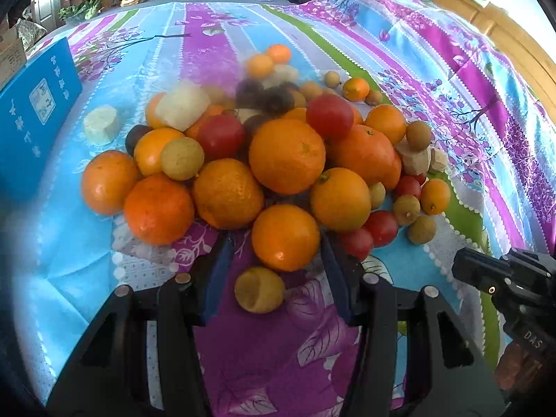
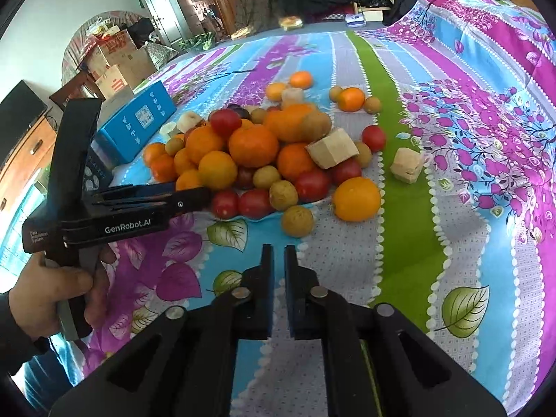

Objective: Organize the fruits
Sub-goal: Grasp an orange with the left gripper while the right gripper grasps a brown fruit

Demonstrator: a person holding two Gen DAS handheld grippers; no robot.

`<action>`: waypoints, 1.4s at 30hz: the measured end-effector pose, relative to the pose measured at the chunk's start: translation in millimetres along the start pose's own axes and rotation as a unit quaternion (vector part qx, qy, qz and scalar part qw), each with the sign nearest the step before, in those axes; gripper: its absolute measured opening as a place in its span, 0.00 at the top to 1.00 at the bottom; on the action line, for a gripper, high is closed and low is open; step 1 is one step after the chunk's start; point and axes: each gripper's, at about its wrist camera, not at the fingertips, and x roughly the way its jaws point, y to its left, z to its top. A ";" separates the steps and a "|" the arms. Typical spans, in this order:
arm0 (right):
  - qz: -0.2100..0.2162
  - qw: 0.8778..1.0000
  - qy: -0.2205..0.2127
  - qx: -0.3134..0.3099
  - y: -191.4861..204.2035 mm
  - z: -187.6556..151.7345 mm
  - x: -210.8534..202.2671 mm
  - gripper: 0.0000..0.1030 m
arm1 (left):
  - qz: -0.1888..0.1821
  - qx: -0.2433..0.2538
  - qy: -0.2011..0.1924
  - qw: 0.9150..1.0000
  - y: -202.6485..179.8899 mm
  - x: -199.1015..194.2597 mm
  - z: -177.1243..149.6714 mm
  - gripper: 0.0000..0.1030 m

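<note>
The fingers (image 1: 222,264) of the left gripper (image 1: 276,253) stood apart, straddling a small orange (image 1: 285,236) at the near edge of the fruit pile (image 1: 278,160); whether the pads actually pressed its skin could not be told, since the orange's sides hid the contact. A longan (image 1: 259,290) lay just behind that orange, between the same fingers. The right gripper (image 2: 278,260) hung near the pile's near edge with its fingers together and nothing between them.

Judged by how things lay, the sorting had barely begun. Oranges, cherry tomatoes (image 2: 253,203), longans and pale cut chunks (image 2: 332,153) were all heaped together on the patterned cloth (image 2: 399,243) of the tabletop. Only a few pieces sat apart from the pile: a yellow-orange fruit (image 2: 356,198) and a pale chunk (image 2: 406,165) to its right, a few small fruits beyond it. No bowl or tray for sorted fruit showed; a blue box (image 2: 137,128) stood just left of the pile.

In the left wrist view a smear on the lens blurred the far middle of the pile, so the dark fruits there were hard to name. Fruit under the heap was hidden. The person's hand (image 2: 52,295) gripping the left tool was cut off at the frame edge.
</note>
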 end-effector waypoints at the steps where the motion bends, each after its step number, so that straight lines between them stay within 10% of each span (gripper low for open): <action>1: 0.000 1.000 0.002 0.001 -0.6 -0.4 1.5 0.84 | 0.000 0.002 -0.001 1.000 -0.3 0.0 -0.7 0.50; 4: -0.002 1.000 0.000 0.002 -3.6 0.7 4.6 0.71 | -0.011 0.002 -0.003 1.000 -0.1 0.1 -0.6 0.62; 29: -0.026 1.000 -0.009 0.000 -12.4 20.3 39.0 0.72 | -0.013 -0.006 -0.019 1.000 -2.2 -0.3 -3.0 0.62; 42: -0.019 0.998 -0.058 -0.022 38.4 35.3 -48.9 0.72 | 0.022 -0.044 -0.088 0.995 19.9 -119.2 -11.1 0.62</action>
